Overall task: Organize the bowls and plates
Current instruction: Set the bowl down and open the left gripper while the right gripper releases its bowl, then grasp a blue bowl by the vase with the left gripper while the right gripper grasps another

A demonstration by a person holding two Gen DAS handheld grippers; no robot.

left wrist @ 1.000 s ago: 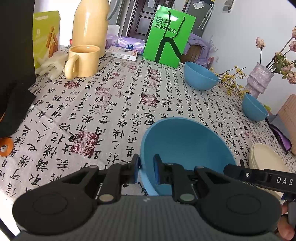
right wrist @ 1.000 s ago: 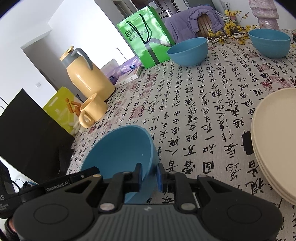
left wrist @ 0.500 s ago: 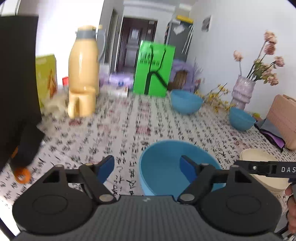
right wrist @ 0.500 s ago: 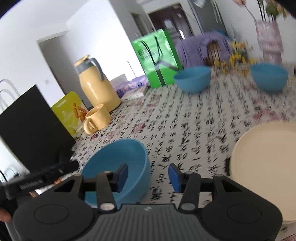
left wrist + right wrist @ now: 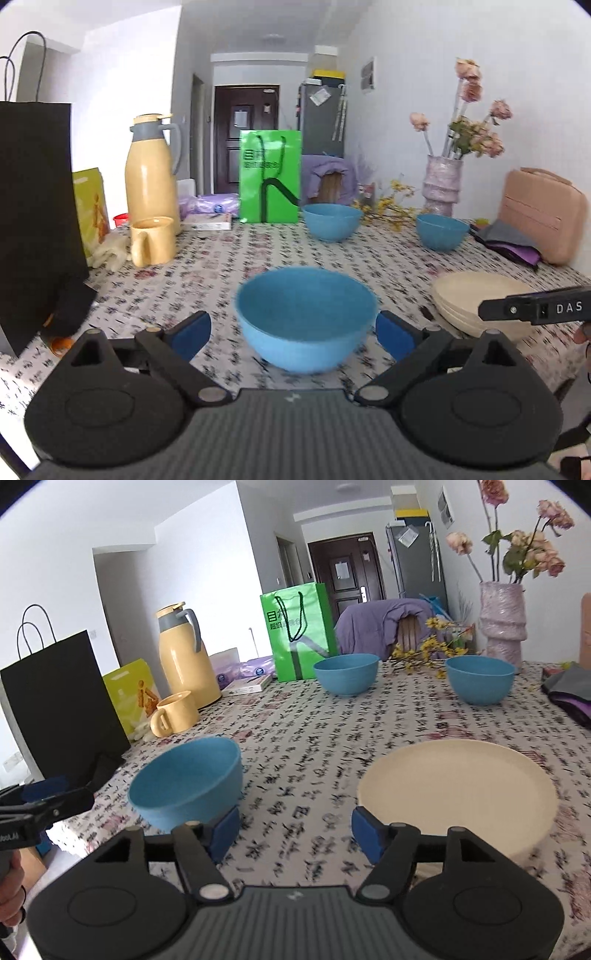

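the near blue bowl (image 5: 304, 317) stands upright on the counter (image 5: 221, 266), mouth up; being round, it has no long axis to tell. it sits at the near edge, between the spread fingers of the left tool (image 5: 293, 334), whose jaws are opening and press on nothing. the right tool (image 5: 295, 829) is also opening, with only patterned cloth between its fingers; the bowl is just to its left and the stack of cream plates (image 5: 458, 794) just to its right.

three blue bowls in all: the near one, a far middle bowl (image 5: 331, 221) and a far right bowl (image 5: 442, 231), all upright and well apart. the plates lie flat in one stack on the near right; the left view shows about three rims, though the count is unsure.
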